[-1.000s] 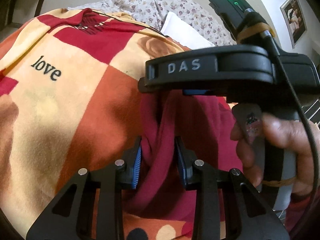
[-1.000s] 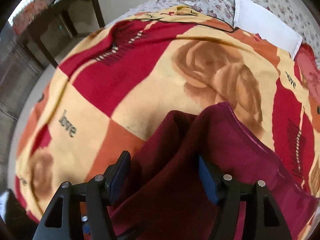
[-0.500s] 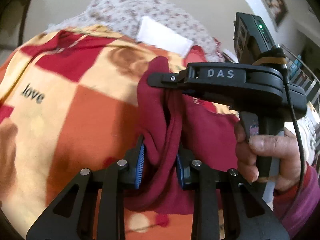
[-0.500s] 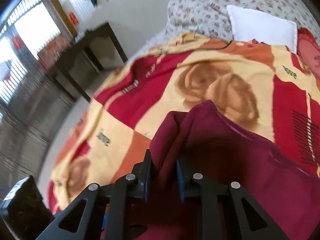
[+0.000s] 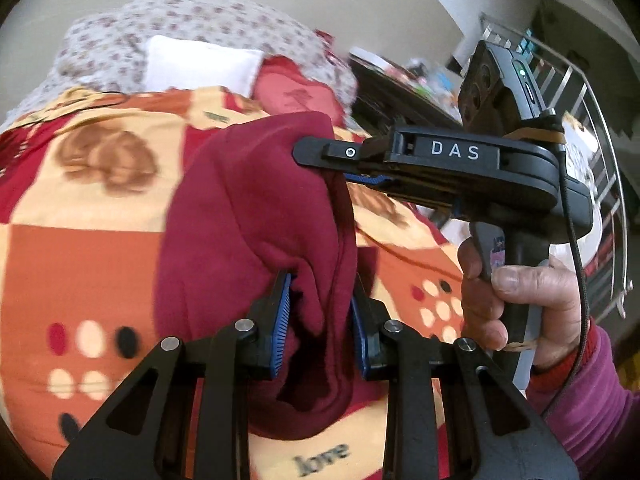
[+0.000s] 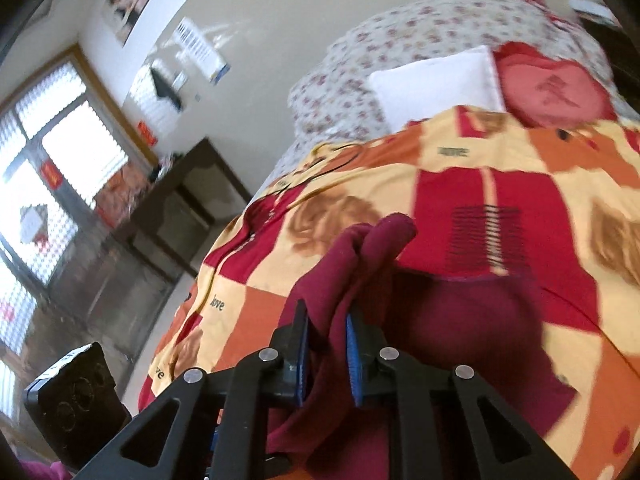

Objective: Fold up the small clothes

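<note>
A maroon garment (image 5: 248, 208) hangs bunched above the patterned blanket (image 5: 80, 248), lifted at two points. My left gripper (image 5: 320, 282) is shut on a thick fold of it, blue pads pressing both sides. My right gripper (image 5: 328, 162), held by a person's hand (image 5: 516, 296), grips the garment's upper edge from the right. In the right wrist view the jaws of the right gripper (image 6: 326, 316) are closing, with a fold of the garment (image 6: 460, 320) pinched between its pads. The rest of the cloth drapes down to the blanket (image 6: 500, 200).
A white pillow (image 5: 200, 64) and a red cushion (image 5: 296, 96) lie at the head of the bed on floral bedding (image 6: 400, 32). A dark cabinet (image 6: 180, 208) stands by the window beside the bed. Metal railing (image 5: 600, 160) and cluttered furniture are at the right.
The right gripper's wide jaws closed onto a fold of the garment. Both grippers rose and swung, lifting the cloth off the blanket; the left kept its grip.
</note>
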### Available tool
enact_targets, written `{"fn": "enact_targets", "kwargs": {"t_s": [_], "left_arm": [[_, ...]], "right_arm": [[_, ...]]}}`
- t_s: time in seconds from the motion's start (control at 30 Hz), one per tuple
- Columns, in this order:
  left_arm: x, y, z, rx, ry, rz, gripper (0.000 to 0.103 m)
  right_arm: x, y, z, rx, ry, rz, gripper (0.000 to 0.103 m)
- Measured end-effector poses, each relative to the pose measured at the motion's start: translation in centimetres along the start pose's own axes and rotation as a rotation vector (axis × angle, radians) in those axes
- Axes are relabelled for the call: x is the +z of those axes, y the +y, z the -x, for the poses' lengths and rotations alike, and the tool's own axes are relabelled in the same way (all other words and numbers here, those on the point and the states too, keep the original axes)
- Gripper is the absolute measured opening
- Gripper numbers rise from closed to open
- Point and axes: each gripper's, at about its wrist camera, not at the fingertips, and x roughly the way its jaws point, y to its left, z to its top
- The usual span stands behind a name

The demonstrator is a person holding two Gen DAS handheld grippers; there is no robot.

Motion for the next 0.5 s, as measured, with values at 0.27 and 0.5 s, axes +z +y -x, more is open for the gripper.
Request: {"fn": "enact_targets", "kwargs": {"t_s": [0.27,0.5], "left_arm": [[-2.0,-5.2,-6.4,0.013,0.112,-0.071,0.026],[-3.7,-6.2,-8.7,-0.043,0.214,0.003,0.026]], "right_arm": [[-3.5,-8.1,2.9,-0.077,-0.025,-0.130,0.015],[-5.5,-13.0,0.8,-0.166,0.032,-0.233,0.015]]}}
